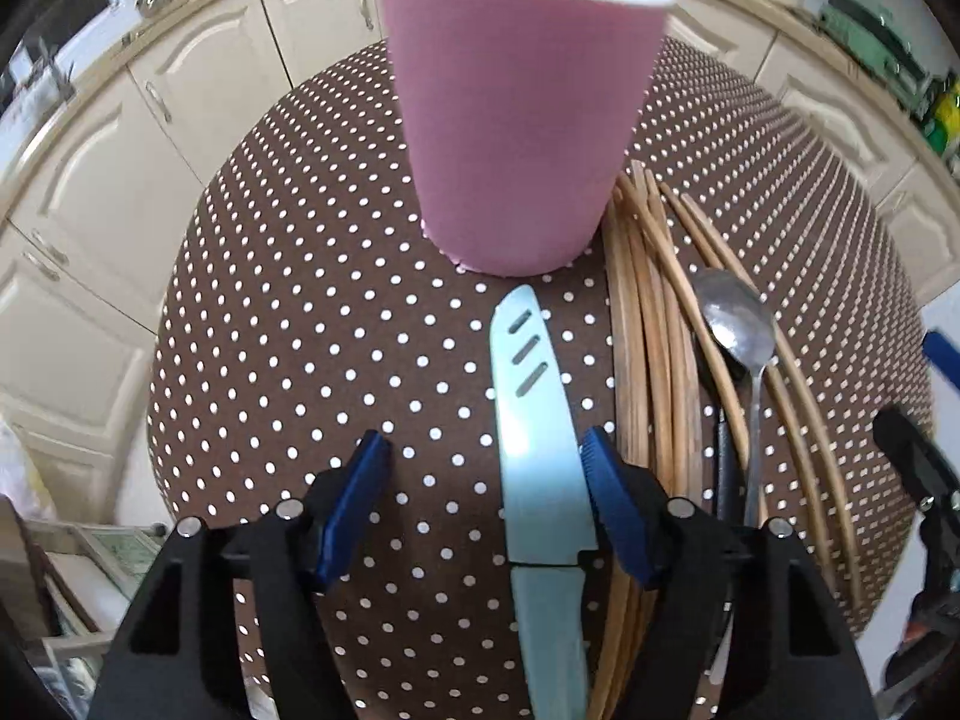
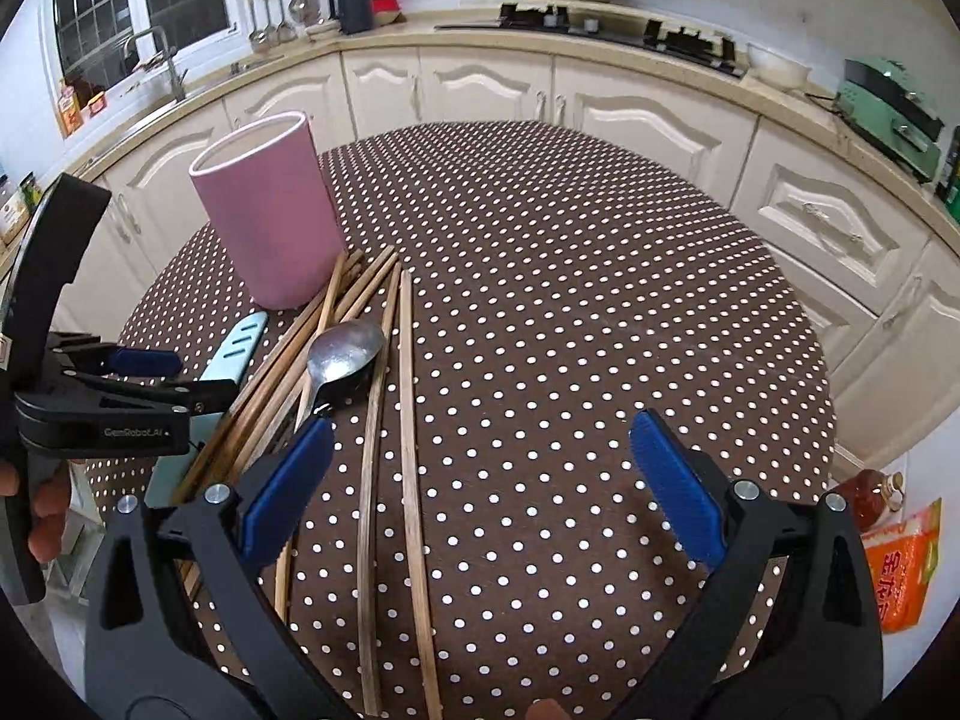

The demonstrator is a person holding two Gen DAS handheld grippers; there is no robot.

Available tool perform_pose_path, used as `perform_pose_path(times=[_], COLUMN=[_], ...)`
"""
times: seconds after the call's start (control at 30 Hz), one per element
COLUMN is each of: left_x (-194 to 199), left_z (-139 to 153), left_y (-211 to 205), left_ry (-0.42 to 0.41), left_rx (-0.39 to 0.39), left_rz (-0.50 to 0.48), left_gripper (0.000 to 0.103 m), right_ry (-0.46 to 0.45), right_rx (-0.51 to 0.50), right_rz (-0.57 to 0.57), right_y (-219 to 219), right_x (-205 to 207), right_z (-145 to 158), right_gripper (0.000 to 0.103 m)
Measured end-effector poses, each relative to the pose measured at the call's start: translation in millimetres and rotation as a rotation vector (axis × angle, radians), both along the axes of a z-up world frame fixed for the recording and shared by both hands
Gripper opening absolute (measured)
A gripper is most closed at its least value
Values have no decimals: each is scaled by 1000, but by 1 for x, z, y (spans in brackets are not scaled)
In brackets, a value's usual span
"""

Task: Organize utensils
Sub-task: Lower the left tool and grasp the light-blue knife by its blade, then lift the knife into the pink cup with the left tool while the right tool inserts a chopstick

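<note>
A tall pink cup [image 1: 516, 120] [image 2: 270, 222] stands upright on the dotted table. A pale blue knife [image 1: 540, 432] [image 2: 237, 342] lies flat in front of it, tip toward the cup. My left gripper [image 1: 485, 437] [image 2: 180, 375] straddles the blade from above. Its right pad sits close against the blade's edge, its left pad stands well apart, so it is open. To the knife's right lie several wooden chopsticks [image 1: 648, 360] [image 2: 408, 420] with a metal spoon [image 1: 735, 318] [image 2: 345, 348] on top. My right gripper [image 2: 480, 423] hangs wide open over two chopsticks, holding nothing.
A black-handled utensil [image 1: 723, 462] lies partly under the spoon. The brown polka-dot table [image 2: 600, 300] is round, with cream cabinets beyond its far edge. An orange packet [image 2: 900, 558] and a bottle [image 2: 870, 492] stand on the floor at the right.
</note>
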State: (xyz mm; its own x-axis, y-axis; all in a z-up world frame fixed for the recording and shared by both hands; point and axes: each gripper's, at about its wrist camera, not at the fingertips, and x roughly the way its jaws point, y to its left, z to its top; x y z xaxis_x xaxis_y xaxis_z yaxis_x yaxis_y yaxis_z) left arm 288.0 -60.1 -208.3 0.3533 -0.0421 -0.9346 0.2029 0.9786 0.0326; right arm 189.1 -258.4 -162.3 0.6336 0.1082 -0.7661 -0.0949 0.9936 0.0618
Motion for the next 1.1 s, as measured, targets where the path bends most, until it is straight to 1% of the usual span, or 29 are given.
perform_pose_path(times=[0.07,0.1,0.13,0.17,0.27,0.33,0.37,0.4,0.43,0.47,0.53,0.57,0.63,0.67,0.73,0.77,0.83,0.97,1.03,1.1], left_x=[2,2,1,0,1,0,-1,-1,-3,-6,-11,-14,-17,-20,-23,-27,-31,-41,-48,-54], left_z=[0,1,2,4,4,4,5,6,7,11,14,16,23,25,31,35,42,61,71,79], left_y=[-4,-5,-4,-2,0,3,5,6,7,14,21,23,26,30,35,39,42,48,50,54], left_ry=[-19,-29,-39,-43,-43,-50,-51,-51,-51,-52,-66,-75,-96,-106,-127,-138,-163,-232,-284,-319], left_rx=[-10,-15,-19,-29,-67,-83,-93,-112,-129,-139,-149,-154,-170,-176,-179,-186,-190,-224,-264,-295], left_rz=[4,12,19,30,42,54,60,64,66,70,79,82,90,94,104,108,115,105,79,67], left_gripper=[61,50,31,29,27,26,26,25,25,25,25,25,25,25,25,25,25,25,25,25], right_ry=[20,34,48,60,121,148,165,184,200,226,266,283,317,328,329,333,333,315,286,237], right_rx=[-11,-19,-22,-21,-1,3,-7,-21,-28,-31,-33,-44,-61,-81,-96,-90,-83,-26,6,35], right_rz=[18,27,35,44,76,106,119,133,143,159,181,190,204,208,217,224,227,214,203,190], right_y=[1,1,1,1,1,4,6,9,12,15,19,21,25,27,31,31,31,21,14,7], right_x=[5,8,11,13,24,31,35,39,42,47,55,59,64,66,70,72,73,73,72,71], right_z=[-1,-2,-3,-4,-7,-8,-9,-10,-12,-14,-18,-21,-26,-28,-27,-27,-26,-23,-18,-6], right_gripper=[97,97,97,97,95,87,86,82,75,72,62,59,47,44,30,27,8,6,6,6])
